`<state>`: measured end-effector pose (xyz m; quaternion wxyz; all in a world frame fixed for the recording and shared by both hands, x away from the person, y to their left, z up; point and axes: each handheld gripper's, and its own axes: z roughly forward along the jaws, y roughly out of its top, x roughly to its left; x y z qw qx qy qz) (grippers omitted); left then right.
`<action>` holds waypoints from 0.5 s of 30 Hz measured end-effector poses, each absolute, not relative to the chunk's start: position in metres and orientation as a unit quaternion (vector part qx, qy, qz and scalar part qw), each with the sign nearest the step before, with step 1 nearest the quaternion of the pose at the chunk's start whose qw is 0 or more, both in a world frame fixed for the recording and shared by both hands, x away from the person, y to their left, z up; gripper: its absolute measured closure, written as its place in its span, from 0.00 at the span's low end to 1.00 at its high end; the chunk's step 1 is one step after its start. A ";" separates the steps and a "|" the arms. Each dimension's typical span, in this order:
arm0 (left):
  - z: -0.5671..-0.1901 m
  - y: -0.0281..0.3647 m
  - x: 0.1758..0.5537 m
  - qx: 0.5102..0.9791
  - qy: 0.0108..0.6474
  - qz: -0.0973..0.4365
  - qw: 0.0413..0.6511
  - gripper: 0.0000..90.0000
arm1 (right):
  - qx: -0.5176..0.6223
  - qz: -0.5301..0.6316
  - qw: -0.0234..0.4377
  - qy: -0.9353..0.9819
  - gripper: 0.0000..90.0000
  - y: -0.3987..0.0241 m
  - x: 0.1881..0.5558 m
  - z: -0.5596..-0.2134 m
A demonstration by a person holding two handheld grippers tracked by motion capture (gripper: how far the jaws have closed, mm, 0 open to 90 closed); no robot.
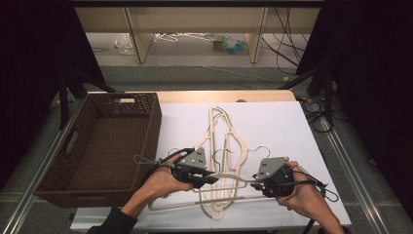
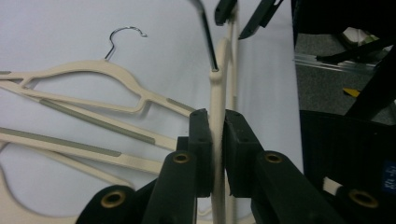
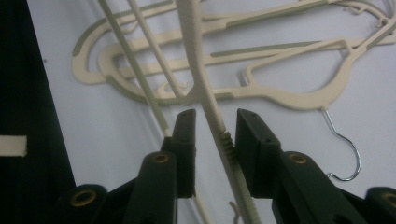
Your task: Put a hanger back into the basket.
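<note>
Step in hand: one cream hanger (image 1: 234,181) is being picked out of the pile of hangers (image 1: 225,141) on the white worktop (image 1: 287,131), w/ both hand-held grippers on it. It sits at approx 6 o'clock of the pile, near the front edge, spanning between the two hands.

Left hand-held gripper (image 1: 210,179): pressed together on the hanger's arm. In the left gripper view the pads (image 2: 201,140) squeeze the cream bar (image 2: 217,140) from both sides, no gap.

Right hand-held gripper (image 1: 257,185): jaws spread a bit. In the right gripper view the ribbed arm (image 3: 219,135) runs between the pads (image 3: 254,149) w/ clear air each side, so not pinching.

Judgement: looks like a hand-over to the left, right side letting go or not yet clamped. Can't tell which.

Next move prob calls for:
- right jaws to clear the bar w/o snagging the ribbed section
- left to lift the hanger free of the others; hooks (image 1: 221,155) could tangle
- carry toward the wicker basket (image 1: 73,146) at 9 o'clock, keeping the long hanger roughly level so it clears the rim.
</note>
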<state>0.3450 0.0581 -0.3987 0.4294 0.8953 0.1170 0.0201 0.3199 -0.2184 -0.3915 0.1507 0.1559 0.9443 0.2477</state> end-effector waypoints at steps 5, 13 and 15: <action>-0.391 0.056 0.337 0.897 0.115 0.023 0.427 0.95 | 0.195 0.286 0.152 0.926 0.63 -0.223 0.320 -0.385; -0.377 0.068 0.343 0.884 0.162 0.044 0.437 0.95 | 0.280 0.396 0.172 0.857 0.42 -0.241 0.326 -0.367; -0.374 0.070 0.345 0.882 0.171 0.046 0.437 0.95 | 0.293 0.408 0.171 0.848 0.41 -0.244 0.325 -0.367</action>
